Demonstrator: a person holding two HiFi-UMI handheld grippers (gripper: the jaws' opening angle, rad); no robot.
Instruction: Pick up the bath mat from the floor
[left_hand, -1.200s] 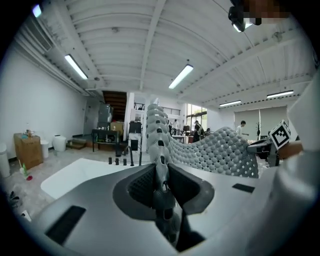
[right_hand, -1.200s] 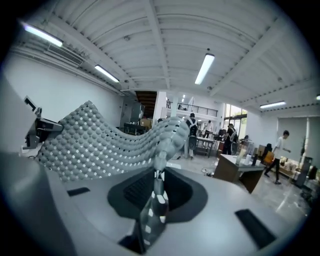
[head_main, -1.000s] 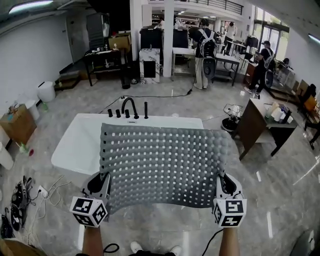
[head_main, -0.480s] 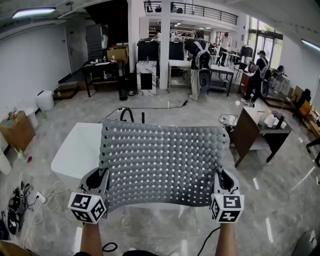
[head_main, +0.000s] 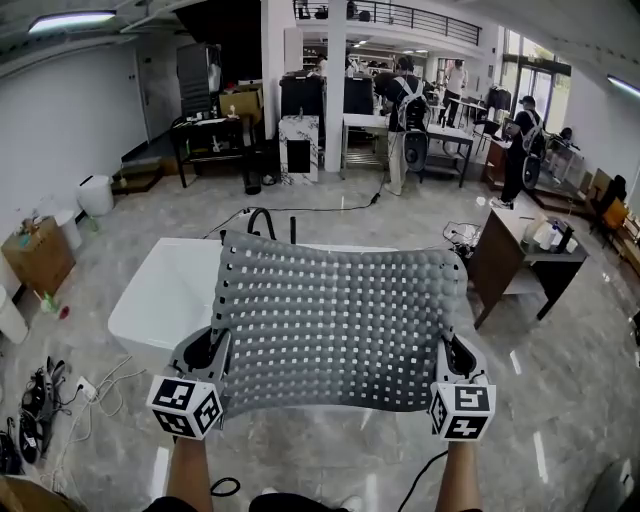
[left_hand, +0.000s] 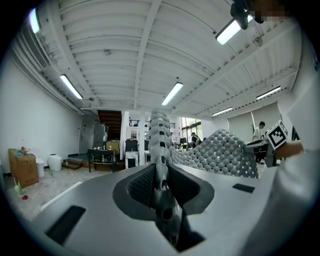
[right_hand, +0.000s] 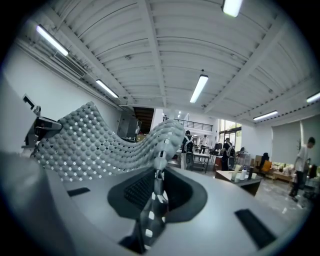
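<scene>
A grey bath mat (head_main: 335, 325) with rows of bumps and small holes is held spread out in the air, well above the floor, in front of a white bathtub (head_main: 160, 295). My left gripper (head_main: 213, 352) is shut on the mat's near left corner, and my right gripper (head_main: 452, 355) is shut on its near right corner. In the left gripper view the mat's edge (left_hand: 161, 150) stands pinched between the jaws, with the left gripper (left_hand: 161, 192) closed round it. Seen in the right gripper view, the mat (right_hand: 95, 140) rises from the right gripper (right_hand: 156, 192) and spreads to the left.
A black faucet (head_main: 262, 220) stands at the tub's far rim, partly behind the mat. A dark wooden desk (head_main: 520, 255) is at the right, a cardboard box (head_main: 38, 250) and cables (head_main: 40, 400) at the left. Several people stand at tables in the back.
The mat and both grippers have shifted a little to the right and up in view. The mat now hides more of the tub and faucet. Both grips hold unchanged.
</scene>
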